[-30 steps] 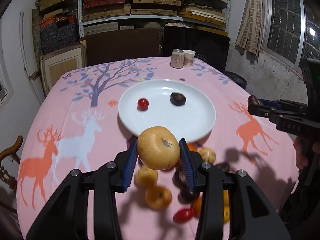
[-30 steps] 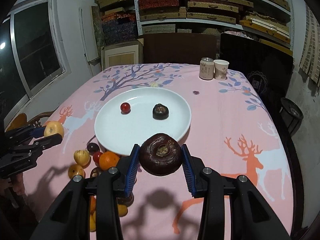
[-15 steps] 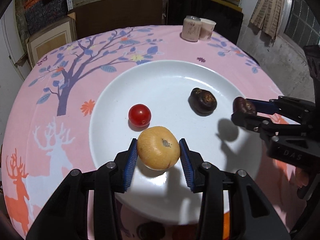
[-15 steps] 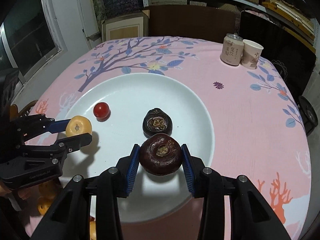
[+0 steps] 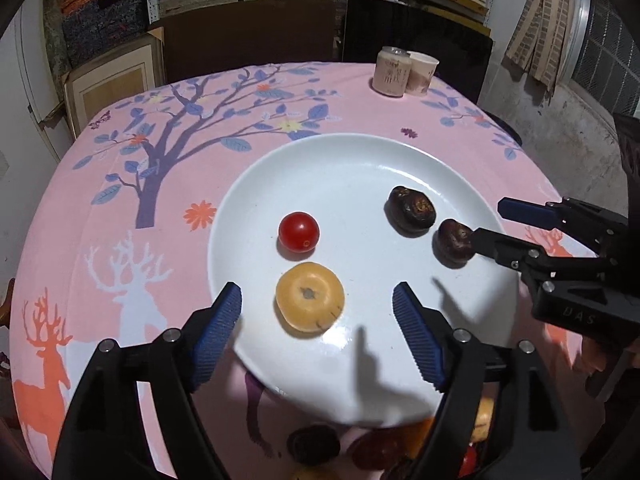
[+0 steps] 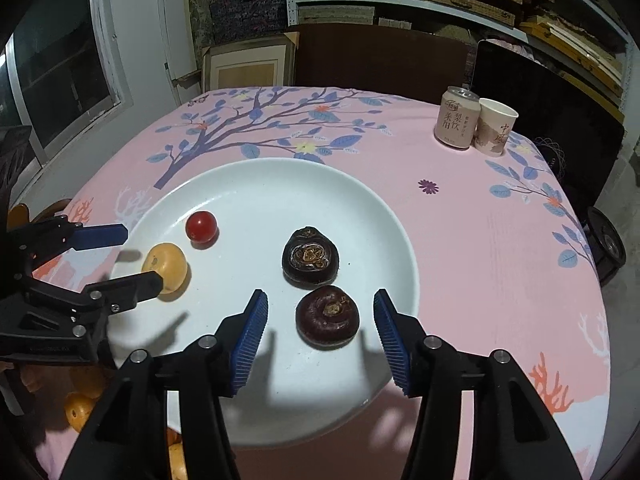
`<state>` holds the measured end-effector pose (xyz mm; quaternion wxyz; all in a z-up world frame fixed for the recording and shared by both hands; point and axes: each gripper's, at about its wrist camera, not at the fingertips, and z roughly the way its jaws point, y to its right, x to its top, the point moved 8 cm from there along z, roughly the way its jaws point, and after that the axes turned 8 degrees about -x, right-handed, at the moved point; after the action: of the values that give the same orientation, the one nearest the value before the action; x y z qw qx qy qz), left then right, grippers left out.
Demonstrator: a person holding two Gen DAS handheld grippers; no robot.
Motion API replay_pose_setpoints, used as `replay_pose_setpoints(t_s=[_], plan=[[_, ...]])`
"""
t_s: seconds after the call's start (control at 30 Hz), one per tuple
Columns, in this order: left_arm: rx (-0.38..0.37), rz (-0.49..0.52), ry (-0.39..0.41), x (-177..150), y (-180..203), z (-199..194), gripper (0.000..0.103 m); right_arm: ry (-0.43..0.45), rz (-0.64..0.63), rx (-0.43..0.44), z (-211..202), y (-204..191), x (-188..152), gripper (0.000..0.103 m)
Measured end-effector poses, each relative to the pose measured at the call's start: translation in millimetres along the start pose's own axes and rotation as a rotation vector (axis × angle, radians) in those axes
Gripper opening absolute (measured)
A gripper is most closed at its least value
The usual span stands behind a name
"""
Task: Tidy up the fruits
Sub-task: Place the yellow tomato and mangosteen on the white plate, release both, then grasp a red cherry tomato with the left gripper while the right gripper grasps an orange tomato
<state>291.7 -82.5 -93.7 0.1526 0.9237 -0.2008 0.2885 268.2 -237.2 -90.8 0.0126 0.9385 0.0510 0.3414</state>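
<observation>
Release step: left gripper (image 5: pixel 317 312) and right gripper (image 6: pixel 320 322) opening, pads clear of yellow fruit (image 5: pixel 310 303) and dark fruit (image 6: pixel 328 315) resting on plate (image 6: pixel 260 176); next, withdraw toward remaining pile (image 5: pixel 360 446).

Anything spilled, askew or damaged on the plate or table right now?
Nothing stands out. The white plate holds a cherry tomato, a yellow fruit and two dark fruits, all resting apart. The can and paper cup stand upright.
</observation>
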Motion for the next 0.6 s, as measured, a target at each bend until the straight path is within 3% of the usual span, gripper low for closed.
replay_pose_setpoints(t_s=[0.13,0.27,0.43,0.6], plan=[[0.004,0.051,0.069,-25.6,11.8,-49.1,0.086,0.051,0.017,0.023,-46.1,-4.5,-17.0,0.056],[-0.003,0.077,0.105,-78.7,19.7,-90.2,0.088,0.072,-0.007,0.103,-97.8,-32.2,-71.1,0.056],[-0.017,0.048,0.086,-147.9,16.8,-105.2,0.088,0.049,-0.071,0.211,-135.6,-78.9,-155.1,0.055],[-0.045,0.017,0.053,-188.2,18.6,-102.9,0.088,0.051,-0.137,0.166,-140.2,-99.0,-198.4,0.053]])
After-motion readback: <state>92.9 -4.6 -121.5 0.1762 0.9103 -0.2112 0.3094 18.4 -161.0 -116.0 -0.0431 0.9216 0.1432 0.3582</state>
